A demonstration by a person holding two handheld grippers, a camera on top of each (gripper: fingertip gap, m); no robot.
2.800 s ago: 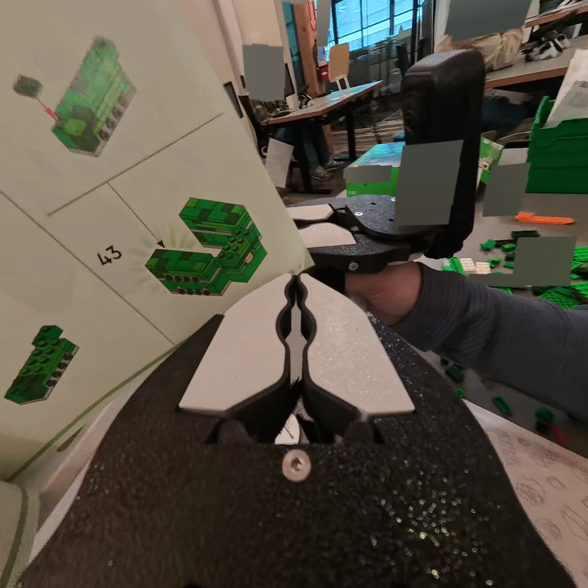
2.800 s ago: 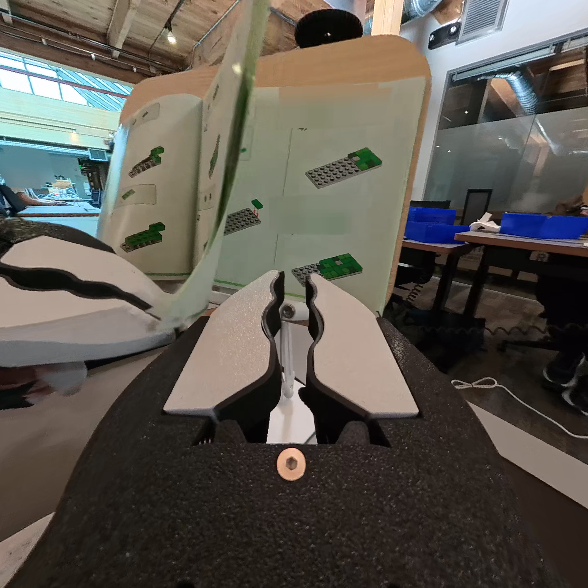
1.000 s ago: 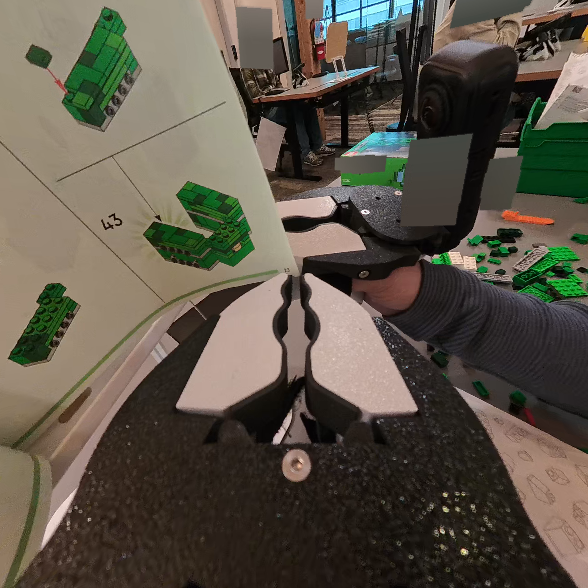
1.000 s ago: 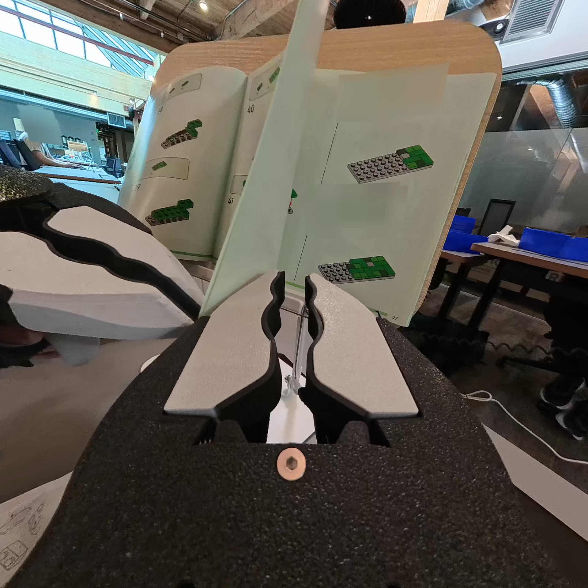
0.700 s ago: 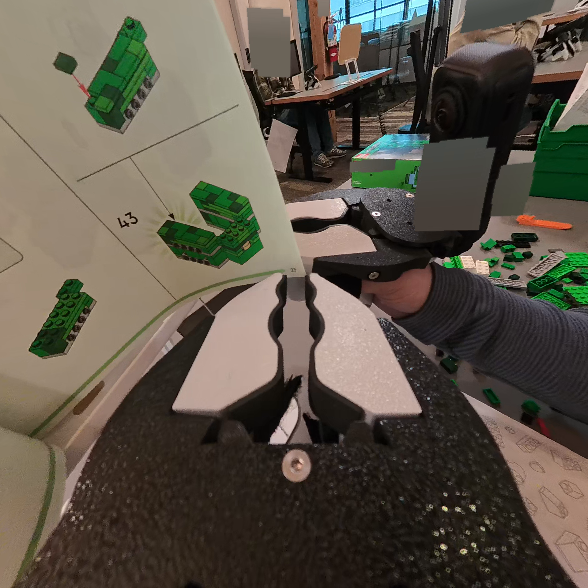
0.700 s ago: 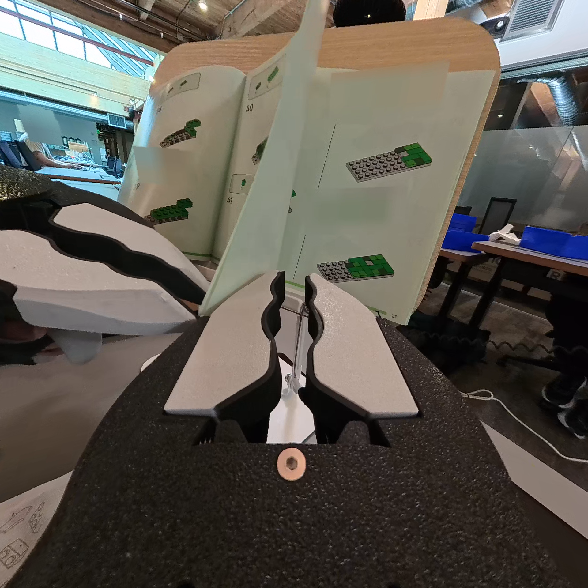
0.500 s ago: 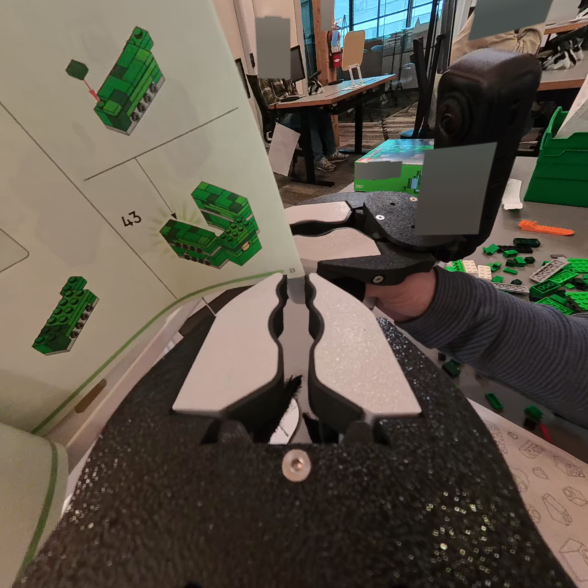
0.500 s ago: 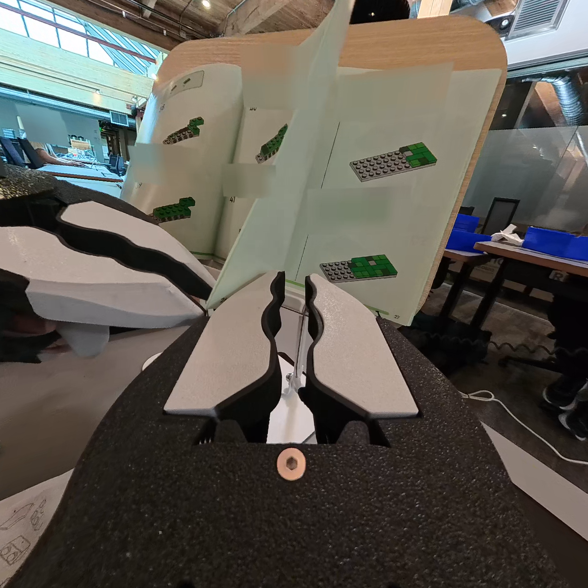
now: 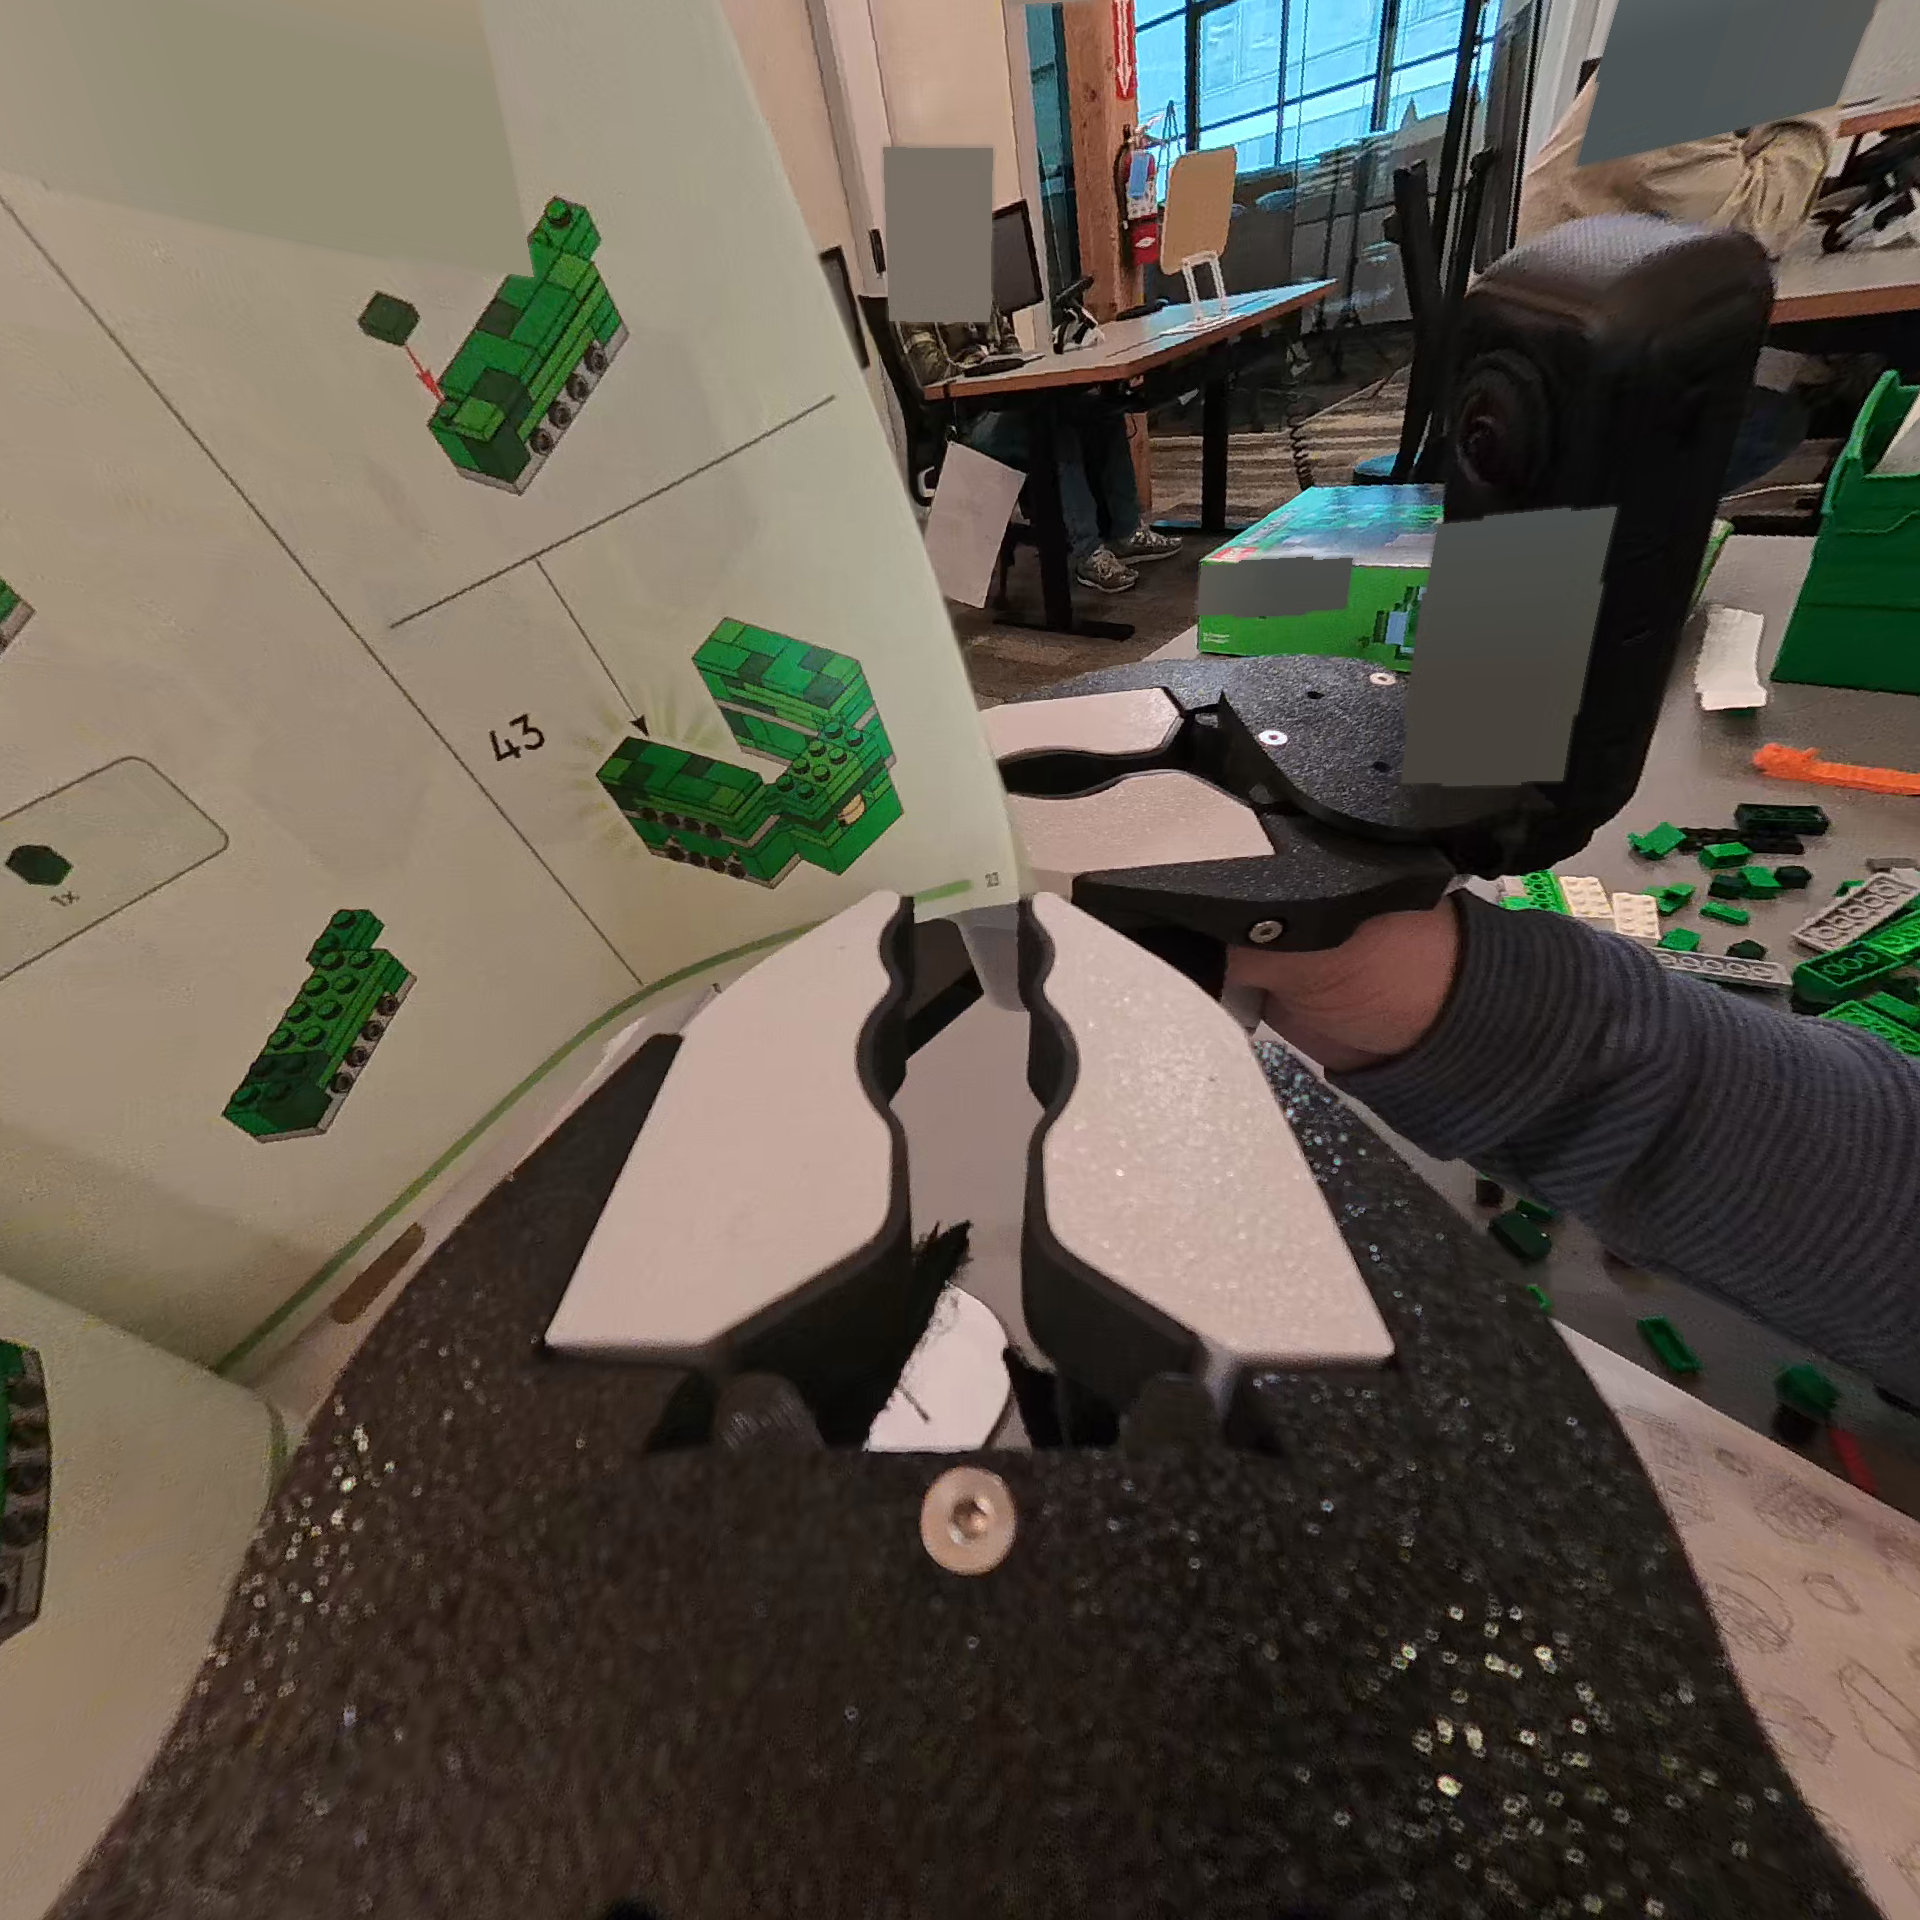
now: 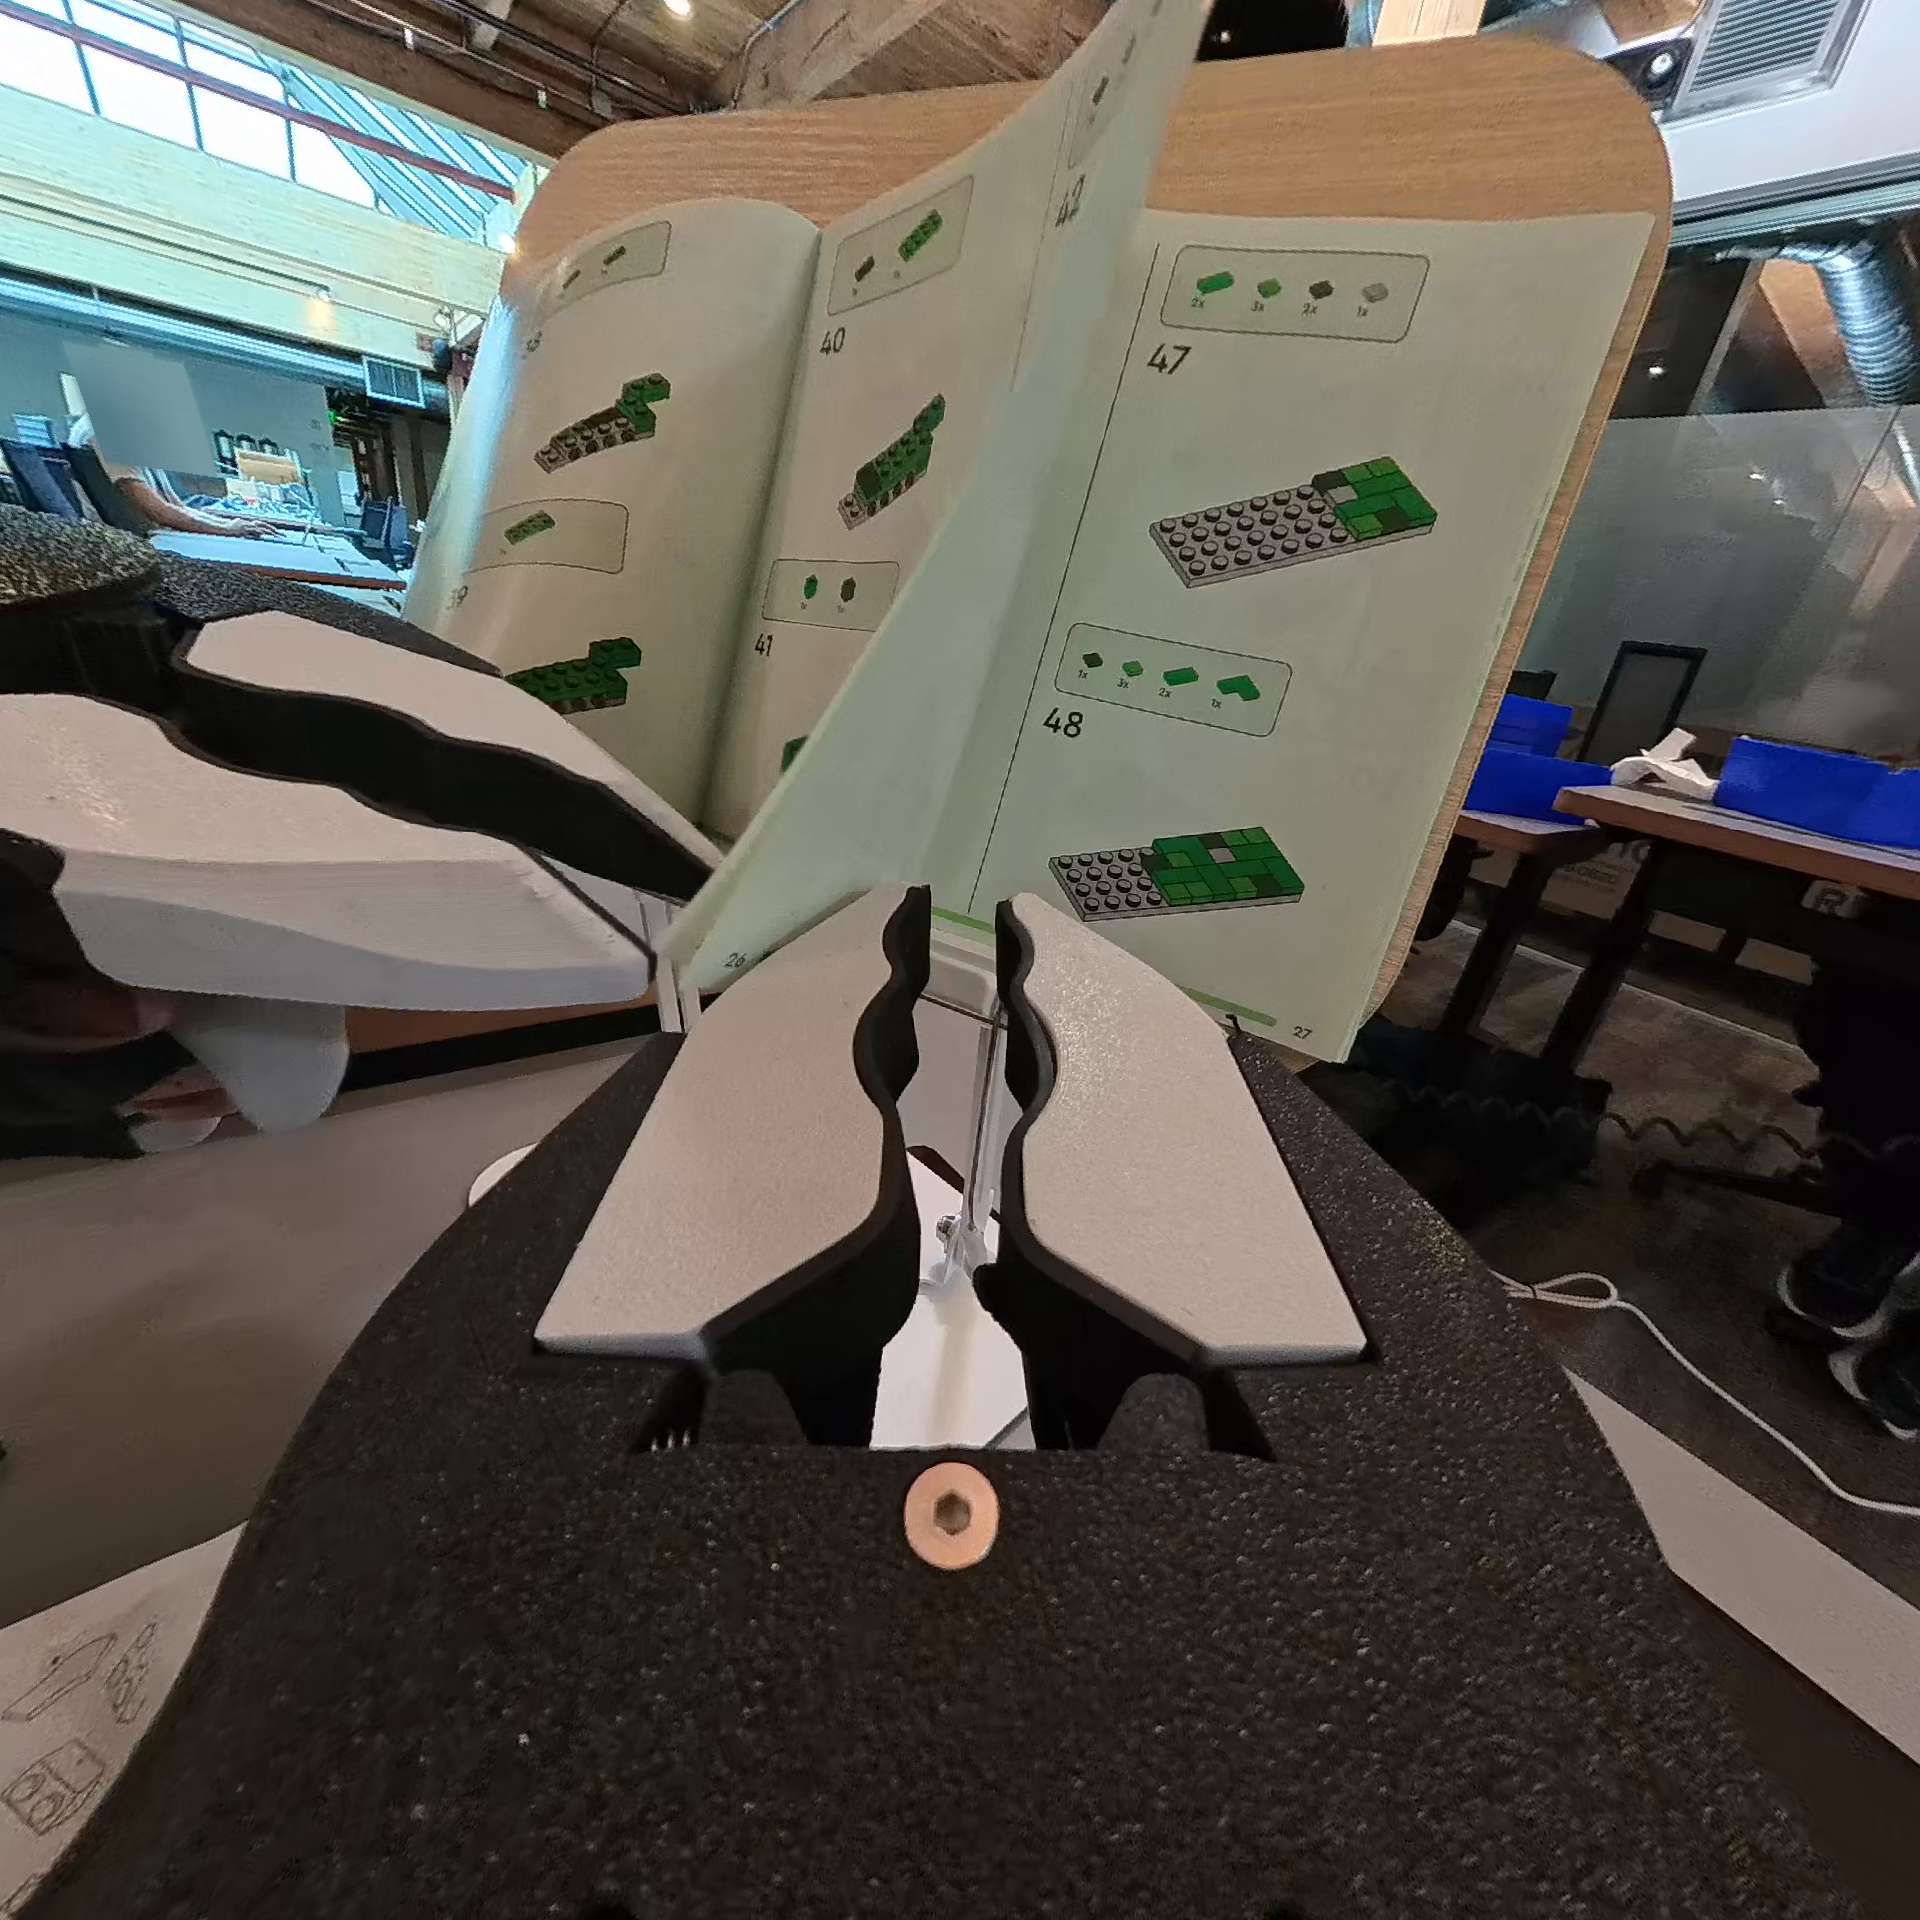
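Left gripper (image 9: 966, 914) parted, loose pale-green booklet page (image 9: 520, 623) corner between tips; right gripper (image 10: 951, 909) slightly parted, empty, before wooden book stand (image 10: 1351, 135).

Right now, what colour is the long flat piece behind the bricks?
Orange piece, clearest in the left wrist view.

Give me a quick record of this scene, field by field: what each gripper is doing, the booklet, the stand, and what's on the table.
left gripper: open, the lower corner of a lifted page between its fingers, not clamped
right gripper: slightly open, empty, just before the booklet's bottom edge
lifted page: stands out from the spine, mid-turn
booklet: open, pale green, brick-building diagrams
stand: wooden board, tilted back, holding the booklet
table: loose green bricks, an orange tool, a green box
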